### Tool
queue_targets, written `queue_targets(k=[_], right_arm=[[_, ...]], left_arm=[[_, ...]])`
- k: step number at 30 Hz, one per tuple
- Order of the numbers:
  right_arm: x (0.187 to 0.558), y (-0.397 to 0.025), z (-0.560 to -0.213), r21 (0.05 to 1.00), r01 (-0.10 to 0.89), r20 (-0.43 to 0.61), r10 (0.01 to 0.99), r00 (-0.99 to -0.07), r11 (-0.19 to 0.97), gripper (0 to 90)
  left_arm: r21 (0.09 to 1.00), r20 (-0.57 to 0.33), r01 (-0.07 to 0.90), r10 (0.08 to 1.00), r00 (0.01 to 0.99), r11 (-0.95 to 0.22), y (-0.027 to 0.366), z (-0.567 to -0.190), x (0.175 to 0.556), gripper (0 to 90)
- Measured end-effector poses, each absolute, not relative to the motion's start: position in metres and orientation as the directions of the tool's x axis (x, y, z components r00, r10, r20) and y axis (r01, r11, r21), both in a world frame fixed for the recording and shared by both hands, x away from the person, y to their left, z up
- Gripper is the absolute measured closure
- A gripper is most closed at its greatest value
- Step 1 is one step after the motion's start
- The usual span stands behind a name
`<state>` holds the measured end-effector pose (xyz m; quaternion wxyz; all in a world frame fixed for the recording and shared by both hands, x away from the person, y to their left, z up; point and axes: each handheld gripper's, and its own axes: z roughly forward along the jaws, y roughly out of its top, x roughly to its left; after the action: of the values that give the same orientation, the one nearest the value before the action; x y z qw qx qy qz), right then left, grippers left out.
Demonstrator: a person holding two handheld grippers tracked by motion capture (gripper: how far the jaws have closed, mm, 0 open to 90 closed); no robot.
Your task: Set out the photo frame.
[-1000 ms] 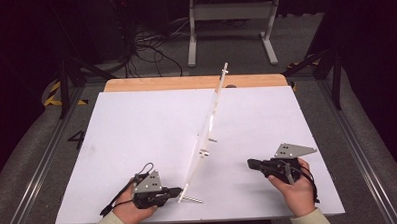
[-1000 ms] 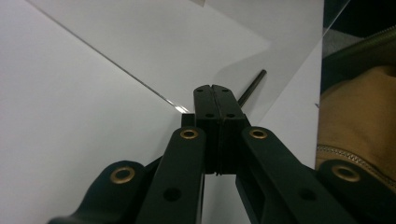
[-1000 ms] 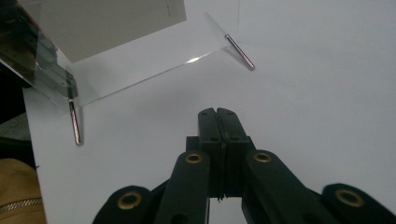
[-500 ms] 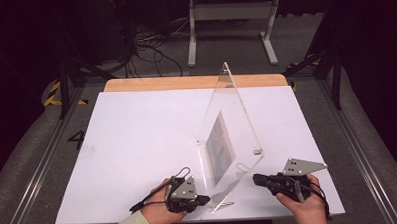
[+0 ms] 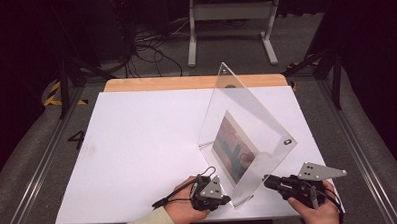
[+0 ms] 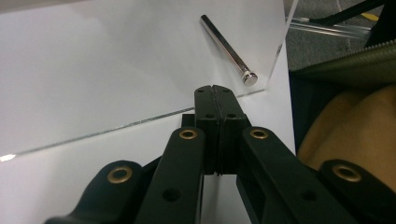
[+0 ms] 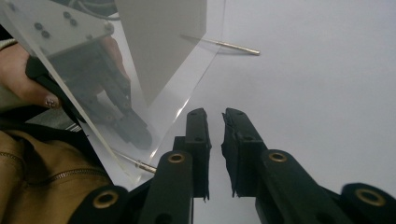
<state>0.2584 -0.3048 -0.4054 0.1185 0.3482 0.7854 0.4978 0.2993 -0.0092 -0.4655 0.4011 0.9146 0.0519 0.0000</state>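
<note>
left tool (image 5: 224,198): jaws closed together | right tool (image 5: 268,180): jaws slightly parted, nothing between

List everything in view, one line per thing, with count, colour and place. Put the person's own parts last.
Table: one, white top with a wooden strip at the far edge, centre of the high view.
Acrylic photo frame: one, clear, tilted on its near edge, right of centre.
Picture: one, reddish and blue, inside the frame.
Metal pins: at least two, silver, at the frame's corners.
Stand: one, grey, on the floor beyond the table.
Cables: several, dark, on the floor beyond the table.
Left tongs: black, shut, at the frame's near edge.
Right tongs: black, slightly open, beside the frame.
Hands: two, at the near edge.
</note>
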Motion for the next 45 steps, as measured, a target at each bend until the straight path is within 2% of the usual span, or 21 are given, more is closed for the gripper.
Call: queue_targets(k=[11, 15, 16, 18, 22, 24, 27, 31, 36, 40, 45], right_arm=[[0.247, -0.329, -0.388, 0.893, 0.395, 0.131, 0.714, -0.688, 0.217, 70.4], [0.240, -0.341, -0.375, 0.911, 0.382, 0.157, 0.725, -0.671, 0.156, 66.9], [0.237, -0.344, -0.368, 0.916, 0.378, 0.175, 0.717, -0.675, 0.132, 62.4], [0.234, -0.344, -0.362, 0.917, 0.382, 0.197, 0.708, -0.678, 0.111, 56.4], [0.225, -0.342, -0.343, 0.923, 0.378, 0.233, 0.678, -0.697, 0.071, 42.5], [0.223, -0.338, -0.334, 0.930, 0.360, 0.218, 0.679, -0.701, 0.073, 38.3], [0.224, -0.334, -0.329, 0.937, 0.340, 0.196, 0.686, -0.701, 0.080, 36.7], [0.232, -0.326, -0.328, 0.936, 0.340, 0.185, 0.698, -0.692, 0.088, 36.8], [0.246, -0.306, -0.329, 0.939, 0.322, 0.151, 0.703, -0.695, 0.117, 41.7], [0.256, -0.296, -0.329, 0.943, 0.311, 0.139, 0.708, -0.693, 0.119, 49.0], [0.267, -0.282, -0.331, 0.941, 0.325, 0.172, 0.689, -0.704, 0.098, 61.3]], left_arm=[[0.729, -0.037, 0.089, 0.091, 0.995, -0.679, -0.051, -0.464, 0.309, 89.5], [0.725, -0.027, 0.075, 0.080, 0.996, -0.685, -0.054, -0.463, 0.310, 87.7], [0.732, -0.019, 0.073, 0.087, 0.996, -0.677, -0.053, -0.463, 0.307, 83.2], [0.730, -0.006, 0.067, 0.091, 0.996, -0.681, -0.049, -0.462, 0.306, 80.1], [0.733, -0.044, 0.116, 0.123, 0.991, -0.670, -0.030, -0.462, 0.308, 74.1], [0.734, -0.052, 0.129, 0.135, 0.990, -0.667, -0.024, -0.461, 0.309, 72.0], [0.739, -0.066, 0.162, 0.169, 0.983, -0.654, -0.007, -0.459, 0.312, 69.5], [0.749, -0.043, 0.168, 0.207, 0.977, -0.641, 0.014, -0.455, 0.315, 62.4], [0.762, -0.042, 0.210, 0.278, 0.960, -0.612, 0.044, -0.452, 0.320, 60.3], [0.771, -0.041, 0.226, 0.308, 0.950, -0.595, 0.060, -0.449, 0.322, 59.5], [0.779, -0.030, 0.228, 0.329, 0.944, -0.584, 0.079, -0.447, 0.323, 59.4]])
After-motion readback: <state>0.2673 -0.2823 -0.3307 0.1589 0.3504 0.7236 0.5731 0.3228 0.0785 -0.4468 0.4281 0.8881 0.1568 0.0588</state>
